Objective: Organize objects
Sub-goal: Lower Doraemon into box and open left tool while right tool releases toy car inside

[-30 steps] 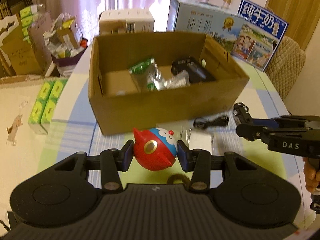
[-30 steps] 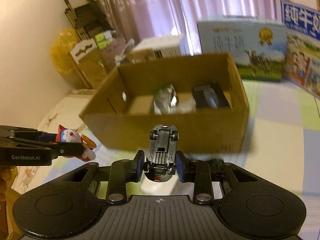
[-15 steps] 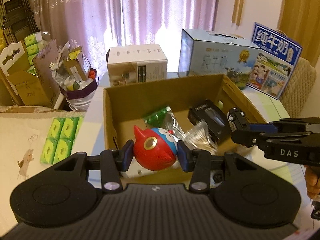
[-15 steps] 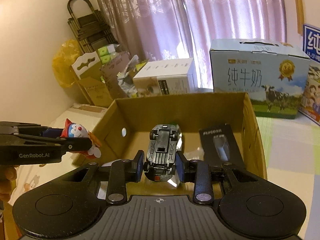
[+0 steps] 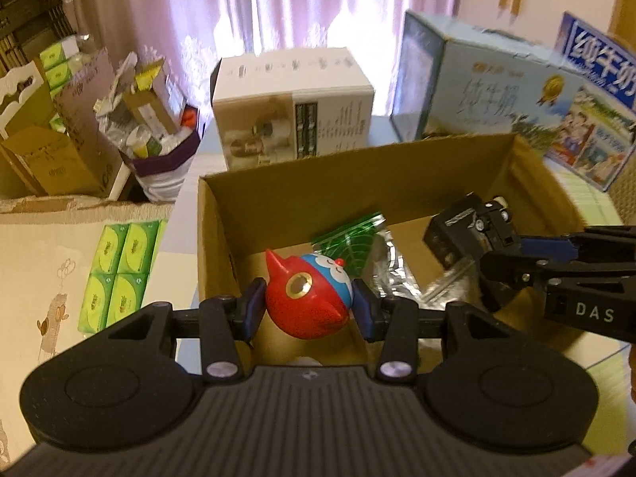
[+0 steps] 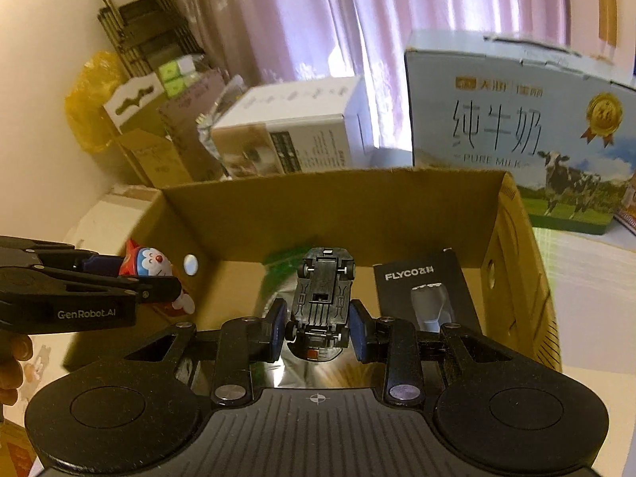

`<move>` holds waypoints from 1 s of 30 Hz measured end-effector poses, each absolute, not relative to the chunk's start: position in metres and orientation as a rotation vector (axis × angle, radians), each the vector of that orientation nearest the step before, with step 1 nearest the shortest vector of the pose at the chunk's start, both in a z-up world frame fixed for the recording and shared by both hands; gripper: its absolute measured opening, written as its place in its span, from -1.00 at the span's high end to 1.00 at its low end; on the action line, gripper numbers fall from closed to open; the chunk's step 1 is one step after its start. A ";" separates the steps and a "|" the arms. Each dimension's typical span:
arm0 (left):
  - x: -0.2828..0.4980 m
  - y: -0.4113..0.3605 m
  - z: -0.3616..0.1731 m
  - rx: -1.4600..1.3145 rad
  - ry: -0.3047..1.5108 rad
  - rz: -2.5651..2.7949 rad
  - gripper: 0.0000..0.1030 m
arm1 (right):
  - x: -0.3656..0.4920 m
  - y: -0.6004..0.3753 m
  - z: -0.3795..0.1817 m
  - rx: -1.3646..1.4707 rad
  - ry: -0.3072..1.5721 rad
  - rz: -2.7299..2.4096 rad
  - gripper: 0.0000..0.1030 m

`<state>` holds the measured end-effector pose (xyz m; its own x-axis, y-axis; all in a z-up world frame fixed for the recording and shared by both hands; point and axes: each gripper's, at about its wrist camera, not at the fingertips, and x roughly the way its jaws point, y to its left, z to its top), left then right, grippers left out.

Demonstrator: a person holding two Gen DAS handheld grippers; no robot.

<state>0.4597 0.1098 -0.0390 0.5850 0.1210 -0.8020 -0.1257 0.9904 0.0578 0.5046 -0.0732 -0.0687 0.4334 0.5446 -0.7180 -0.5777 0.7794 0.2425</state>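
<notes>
Seen only from the left wrist: green tissue packs (image 5: 119,274) left of the cardboard box (image 5: 357,163), plus the right gripper (image 5: 503,256) reaching in from the right edge. Seen only from the right wrist: the toy car's underside, the FLYCO package (image 6: 421,282) against the box's right wall, and the left gripper (image 6: 159,278) entering from the left. Both held level above the box's near edge, aimed toward the far wall. Left fingers (image 5: 250,310) clamped narrow on the red and blue figure (image 5: 310,302), horn tipped up-left, poised over the box's near-left corner. Right fingers (image 6: 274,334) clamped on the toy car (image 6: 322,298), belly up, long axis pointing away toward the far wall, over the foil bag (image 5: 381,258) mid-box.
</notes>
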 end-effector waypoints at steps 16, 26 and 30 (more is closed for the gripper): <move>0.497 0.119 -0.068 0.011 0.999 0.145 0.05 | 0.527 -0.064 -0.084 -0.030 0.925 0.684 0.42; 0.497 0.125 -0.059 0.022 0.980 0.160 -0.18 | 0.527 -0.061 -0.079 0.010 0.884 0.698 0.40; 0.494 0.126 -0.059 0.018 0.978 0.162 -0.39 | 0.527 -0.065 -0.071 0.069 0.831 0.700 0.08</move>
<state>0.4937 0.1265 -0.0587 0.5480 0.1449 -0.8238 -0.1286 0.9878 0.0881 0.5271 -0.0648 -0.0712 0.4655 0.5958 -0.6545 -0.5439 0.7759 0.3195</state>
